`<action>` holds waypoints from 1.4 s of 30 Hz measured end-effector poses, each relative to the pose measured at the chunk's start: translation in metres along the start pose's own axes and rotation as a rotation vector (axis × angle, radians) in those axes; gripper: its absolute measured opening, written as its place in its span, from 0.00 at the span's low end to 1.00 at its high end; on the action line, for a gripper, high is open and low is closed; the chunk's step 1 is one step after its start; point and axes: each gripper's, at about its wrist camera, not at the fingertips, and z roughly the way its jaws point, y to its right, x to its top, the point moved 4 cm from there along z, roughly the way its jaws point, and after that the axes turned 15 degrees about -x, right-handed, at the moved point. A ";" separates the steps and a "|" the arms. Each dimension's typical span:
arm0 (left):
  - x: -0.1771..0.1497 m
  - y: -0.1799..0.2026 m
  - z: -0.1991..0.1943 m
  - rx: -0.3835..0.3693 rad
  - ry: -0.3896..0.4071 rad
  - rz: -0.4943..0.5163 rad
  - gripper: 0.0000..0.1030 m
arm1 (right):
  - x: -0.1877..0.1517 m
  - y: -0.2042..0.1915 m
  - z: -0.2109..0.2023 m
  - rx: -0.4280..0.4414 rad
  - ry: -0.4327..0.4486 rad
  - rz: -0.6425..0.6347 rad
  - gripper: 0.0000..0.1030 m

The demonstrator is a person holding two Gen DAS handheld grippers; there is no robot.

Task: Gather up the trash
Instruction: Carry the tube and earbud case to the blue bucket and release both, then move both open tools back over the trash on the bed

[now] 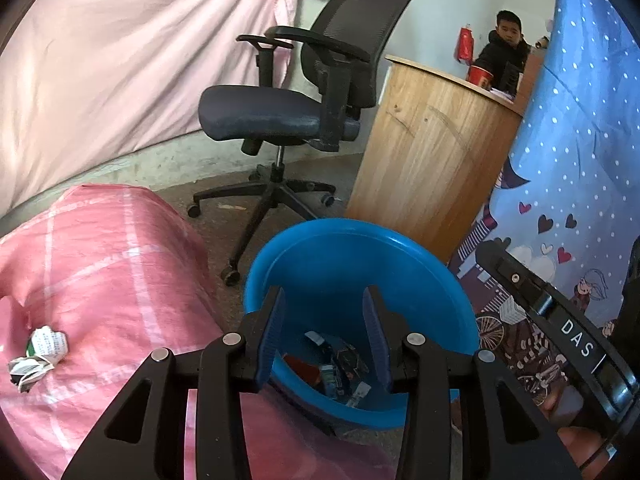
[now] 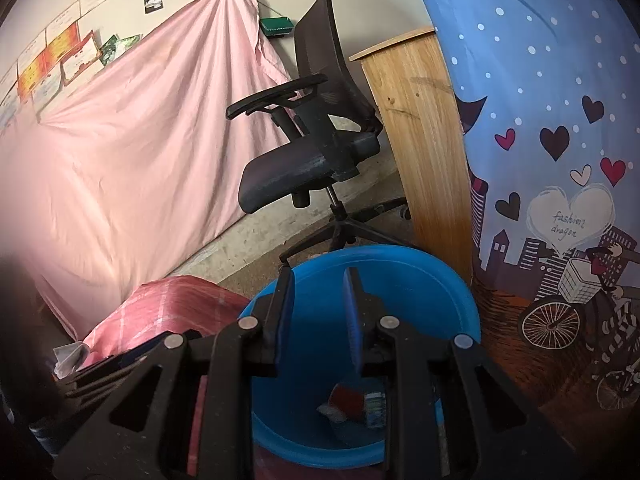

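Both grippers hang over blue bin (image 1: 360,264), pointing down into it.

Left gripper (image 1: 324,300): fingers (image 1: 272,336) apart w/ clear gap, nothing btwn them. Bin interior visible through gap.

Right gripper (image 2: 319,280): fingers (image 2: 285,312) closer together, narrow gap, empty; no contact w/ anything.

Bin contents: several scraps at bottom, incl. red piece (image 2: 347,398) and small printed packs (image 1: 340,364). Exact count can't tell.

Crumpled paper wad (image 1: 40,350), white w/ green print, lies on pink checked cloth (image 1: 112,264) left of bin, well apart from left gripper.

Surroundings: black office chair (image 1: 304,96) behind bin on floor; wood cabinet (image 1: 424,152) just beyond bin; blue patterned sheet (image 2: 540,120) right; pink sheet (image 2: 132,132) hung on wall left.
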 end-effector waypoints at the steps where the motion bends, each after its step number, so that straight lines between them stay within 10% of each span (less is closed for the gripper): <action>1: 0.001 -0.002 -0.001 0.003 0.004 -0.003 0.34 | 0.000 -0.001 0.000 0.001 0.001 -0.002 0.38; 16: 0.013 -0.012 -0.060 0.080 0.145 -0.008 0.36 | 0.006 -0.026 -0.022 0.040 0.096 -0.064 0.46; 32: -0.001 -0.046 -0.159 0.272 0.390 -0.041 0.95 | 0.009 -0.070 -0.059 0.128 0.262 -0.133 0.98; 42: -0.024 -0.071 -0.223 0.408 0.524 -0.064 0.98 | 0.006 -0.103 -0.090 0.246 0.381 -0.161 1.00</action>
